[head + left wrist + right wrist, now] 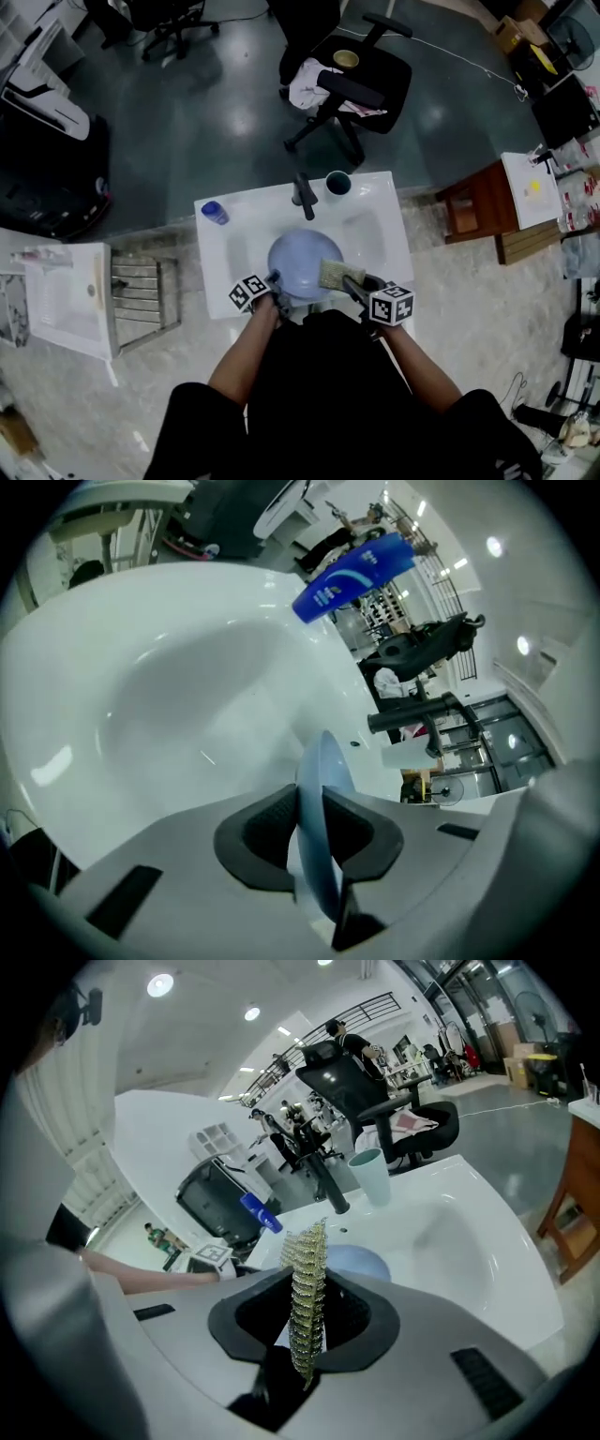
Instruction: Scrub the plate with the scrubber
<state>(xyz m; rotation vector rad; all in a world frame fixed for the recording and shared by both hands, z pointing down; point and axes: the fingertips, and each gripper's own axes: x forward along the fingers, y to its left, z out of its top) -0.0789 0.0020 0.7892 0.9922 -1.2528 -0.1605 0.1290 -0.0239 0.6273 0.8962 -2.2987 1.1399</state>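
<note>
A pale blue plate (pixel 302 262) is held over the basin of the white sink (pixel 389 248). My left gripper (pixel 273 284) is at its near left rim; in the left gripper view the plate's thin edge (pixel 322 761) stands upright between the two dark pads of the left gripper (pixel 314 810), which is shut on it. A yellow-green scrubber (pixel 335 274) lies against the plate's right side, with my right gripper (pixel 350 282) shut on it. In the right gripper view the scrubber (pixel 307 1274) sticks up from the right gripper (pixel 307 1302), with the plate (pixel 364 1262) just beyond it.
A black faucet (pixel 302 192) and a dark cup (pixel 337 183) stand at the sink's back edge, and a blue bottle (pixel 214 213) lies at its back left corner. A metal rack (pixel 142 291) is to the left, an office chair (pixel 352 80) behind.
</note>
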